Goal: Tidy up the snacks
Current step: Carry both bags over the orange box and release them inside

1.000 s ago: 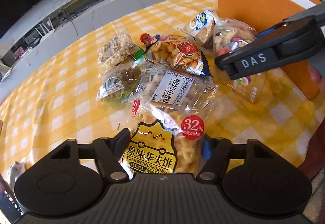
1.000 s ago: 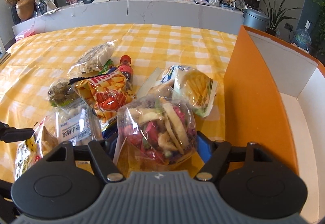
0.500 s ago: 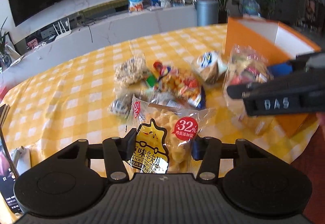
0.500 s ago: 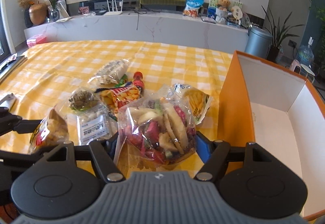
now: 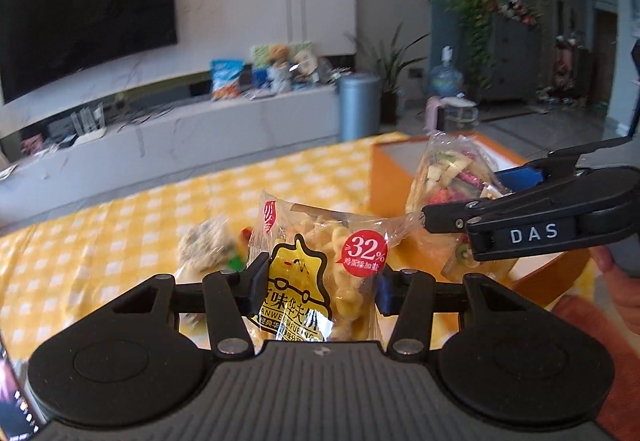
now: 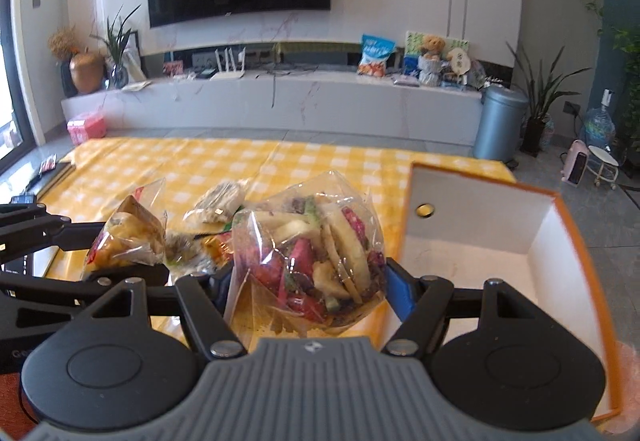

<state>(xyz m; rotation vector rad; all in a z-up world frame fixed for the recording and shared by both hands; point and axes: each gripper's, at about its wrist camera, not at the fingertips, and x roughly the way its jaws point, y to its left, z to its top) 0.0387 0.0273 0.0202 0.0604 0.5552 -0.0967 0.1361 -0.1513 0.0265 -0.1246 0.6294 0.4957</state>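
My left gripper [image 5: 320, 283] is shut on a yellow waffle snack bag [image 5: 320, 261] with a red 32% sticker, held well above the table. My right gripper [image 6: 310, 281] is shut on a clear bag of mixed dried fruit chips [image 6: 316, 245], also lifted. The fruit chip bag [image 5: 444, 181] and the right gripper show at the right of the left wrist view. The waffle bag [image 6: 124, 237] shows at the left of the right wrist view. An open orange box with a white inside [image 6: 500, 253] stands just right of the fruit chip bag.
Several other snack bags [image 6: 218, 201] lie on the yellow checked tablecloth [image 6: 180, 161] behind the held bags. A white TV bench, a grey bin [image 6: 500, 121] and plants stand beyond the table. A person's hand [image 5: 616, 273] holds the right gripper.
Both grippers have risen with their bags and tilted up, so the room now fills the views. The snack pile on the table has dropped low and partly behind the held bags.
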